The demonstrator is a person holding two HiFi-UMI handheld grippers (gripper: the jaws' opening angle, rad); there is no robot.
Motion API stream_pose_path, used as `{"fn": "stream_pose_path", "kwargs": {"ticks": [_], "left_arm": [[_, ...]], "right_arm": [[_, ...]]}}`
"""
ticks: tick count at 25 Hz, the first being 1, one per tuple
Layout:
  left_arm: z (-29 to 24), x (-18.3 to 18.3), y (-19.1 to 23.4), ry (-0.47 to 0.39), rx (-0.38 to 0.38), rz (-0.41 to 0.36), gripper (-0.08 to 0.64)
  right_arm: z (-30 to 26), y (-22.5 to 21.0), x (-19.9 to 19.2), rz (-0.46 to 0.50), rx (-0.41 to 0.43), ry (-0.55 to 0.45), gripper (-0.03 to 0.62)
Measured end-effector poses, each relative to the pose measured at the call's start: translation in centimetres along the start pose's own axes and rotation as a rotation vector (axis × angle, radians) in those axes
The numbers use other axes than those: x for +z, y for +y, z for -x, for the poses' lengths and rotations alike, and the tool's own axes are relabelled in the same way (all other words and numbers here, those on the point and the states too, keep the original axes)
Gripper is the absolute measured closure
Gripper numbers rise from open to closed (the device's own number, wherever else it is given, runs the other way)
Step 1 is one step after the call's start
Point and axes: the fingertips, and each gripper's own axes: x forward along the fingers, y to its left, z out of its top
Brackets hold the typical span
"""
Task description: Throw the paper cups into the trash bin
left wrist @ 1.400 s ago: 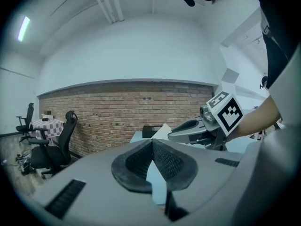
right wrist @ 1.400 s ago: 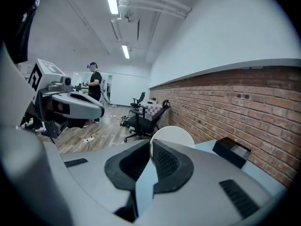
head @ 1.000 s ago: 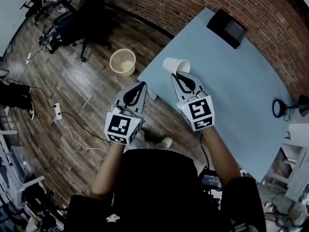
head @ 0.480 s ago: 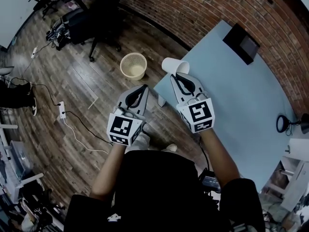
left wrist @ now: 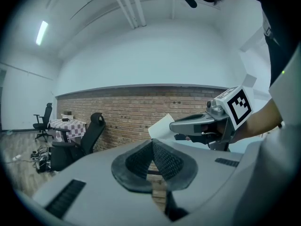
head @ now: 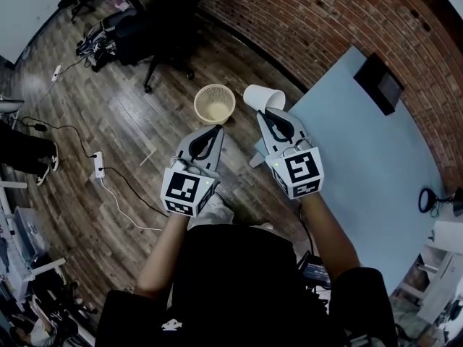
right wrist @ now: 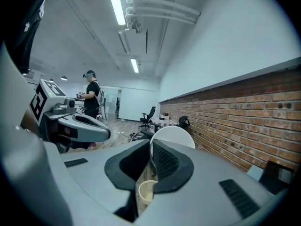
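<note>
**Head view.**
- Table (head: 362, 143), pale blue, fills the right side. Its near corner ends just right of the right gripper (head: 265, 113).
- Open wooden floor (head: 108, 121) lies left of and beyond that corner. A cable and power strip (head: 97, 165) lie at the far left, and an office chair (head: 155, 42) stands at the top.
- Trash bin (head: 215, 103) stands on the floor, clear of the table and well apart from the chair.
- Right gripper carries the paper cup (head: 262, 97) at its tips. The cup is tipped on its side, off the table, and shows just right of the bin's rim.
- Left gripper (head: 217, 128) is beside the right one and touches nothing.
- Bin interior looks pale; contents cannot be made out.

**Left gripper view.**
- Left gripper (left wrist: 152, 144): pads pressed together, nothing between them.
- Ahead and to the right is the right gripper (left wrist: 200, 125), with the paper cup (left wrist: 161, 126) white at its tip.
- Behind is a brick wall (left wrist: 127, 112), with the office chair (left wrist: 77, 142) at the left.

**Right gripper view.**
- Right gripper (right wrist: 151, 144): jaws nearly together, pinching the thin wall of the paper cup (right wrist: 175, 134). The cup's round white body rises beyond the pads.
- Trash bin (right wrist: 146, 190) shows low down, through the gap beneath the pads.
- Left gripper (right wrist: 80, 124) is at the left and the brick wall (right wrist: 244, 126) at the right.
- A person (right wrist: 91, 98) stands far back in the room.
</note>
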Motion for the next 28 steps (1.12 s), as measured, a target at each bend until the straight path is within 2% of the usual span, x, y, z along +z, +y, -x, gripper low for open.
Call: {"fn": "stream_pose_path", "kwargs": {"ticks": [18,28], "left_arm": [[3.0,-0.7,12.6,-0.024,0.038,0.018,0.560],[3.7,-1.1,16.2,-0.023,0.066,0.053,0.560]], "right_arm": [[-10.6,5.2,3.6,0.044,0.043,0.002,0.571],[-14.8,7.4,4.0,0.035,0.112,0.024,0.571]]}}
